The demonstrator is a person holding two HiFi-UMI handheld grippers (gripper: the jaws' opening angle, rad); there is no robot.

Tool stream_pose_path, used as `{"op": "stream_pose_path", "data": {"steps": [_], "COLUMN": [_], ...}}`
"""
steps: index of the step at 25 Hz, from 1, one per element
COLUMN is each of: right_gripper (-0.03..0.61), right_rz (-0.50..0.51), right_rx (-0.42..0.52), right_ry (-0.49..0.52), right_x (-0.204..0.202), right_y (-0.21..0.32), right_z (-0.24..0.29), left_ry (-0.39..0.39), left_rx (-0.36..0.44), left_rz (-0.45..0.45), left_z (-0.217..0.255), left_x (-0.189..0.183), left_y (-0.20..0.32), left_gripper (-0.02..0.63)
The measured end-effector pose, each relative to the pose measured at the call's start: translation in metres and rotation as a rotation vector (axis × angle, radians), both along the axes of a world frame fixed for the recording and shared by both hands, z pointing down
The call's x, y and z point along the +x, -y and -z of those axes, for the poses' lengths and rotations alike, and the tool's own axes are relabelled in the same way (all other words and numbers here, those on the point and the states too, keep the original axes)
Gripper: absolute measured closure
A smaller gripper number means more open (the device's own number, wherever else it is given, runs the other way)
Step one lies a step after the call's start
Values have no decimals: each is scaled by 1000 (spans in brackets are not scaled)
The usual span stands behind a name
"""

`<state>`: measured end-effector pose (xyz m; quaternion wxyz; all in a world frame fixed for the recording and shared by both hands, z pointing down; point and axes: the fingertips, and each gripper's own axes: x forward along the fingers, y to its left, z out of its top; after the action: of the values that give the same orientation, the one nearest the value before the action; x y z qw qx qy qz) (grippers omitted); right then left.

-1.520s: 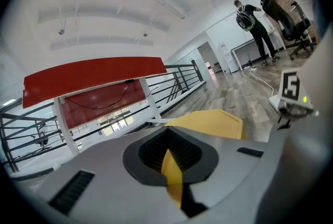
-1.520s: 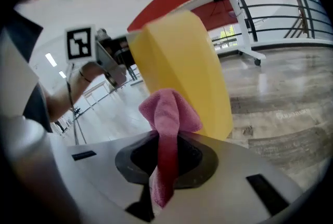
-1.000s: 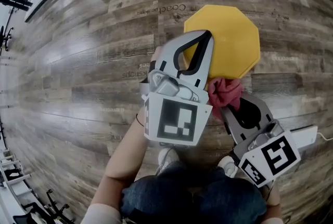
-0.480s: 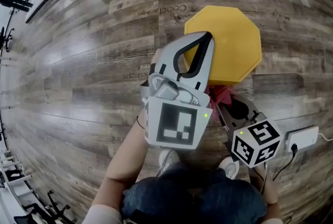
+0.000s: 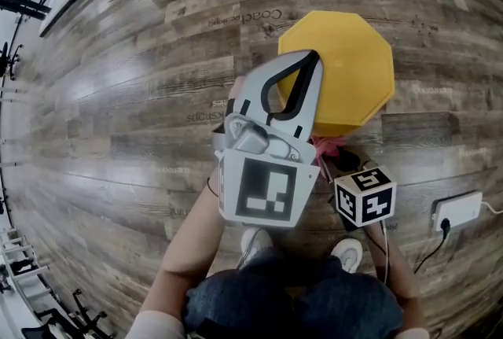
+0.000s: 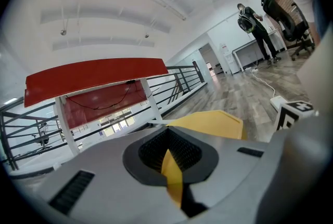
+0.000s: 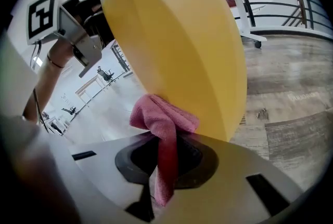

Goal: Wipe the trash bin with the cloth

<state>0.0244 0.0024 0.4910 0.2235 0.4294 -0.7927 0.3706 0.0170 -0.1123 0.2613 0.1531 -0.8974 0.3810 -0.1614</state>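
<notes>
While right jaws clamp cloth (image 7: 162,123), touching bin (image 7: 177,46)

The person is wearing blue denim jeans (image 5: 291,294) and white shoes (image 5: 253,239), and a thin dark band (image 5: 211,184) is circling the left wrist. The left gripper (image 5: 314,56), of light-grey plastic, is showing long looped jaws lined in black, and its white cube face (image 5: 262,186) is bearing a black square marker. The right gripper (image 7: 165,140), also grey with ribbed black lining, is carrying a smaller black-and-white marker cube (image 5: 365,196).
</notes>
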Motion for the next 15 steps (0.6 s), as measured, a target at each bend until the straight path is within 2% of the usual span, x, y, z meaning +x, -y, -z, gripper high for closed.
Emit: {"op": "stream_pose_path", "data": {"steps": [4, 9, 12, 15], "right_gripper": [528, 528, 528, 528], "right_rz": [25, 36, 54, 101], "right_rx": [-38, -66, -59, -10], "right_ry": [-59, -94, -51, 29], "right_x": [-1, 0, 0, -4], "right_y": [-2, -6, -14, -23], "right_z": [-24, -38, -20, 26], "left_ry": [30, 9, 0, 7], "left_rx": [-1, 0, 1, 3], "left_rz": [3, 5, 3, 0], "left_z": [1, 0, 1, 1], "left_x": [-1, 0, 1, 0], "left_y": [1, 0, -1, -1], "left_gripper": [612, 612, 612, 612]}}
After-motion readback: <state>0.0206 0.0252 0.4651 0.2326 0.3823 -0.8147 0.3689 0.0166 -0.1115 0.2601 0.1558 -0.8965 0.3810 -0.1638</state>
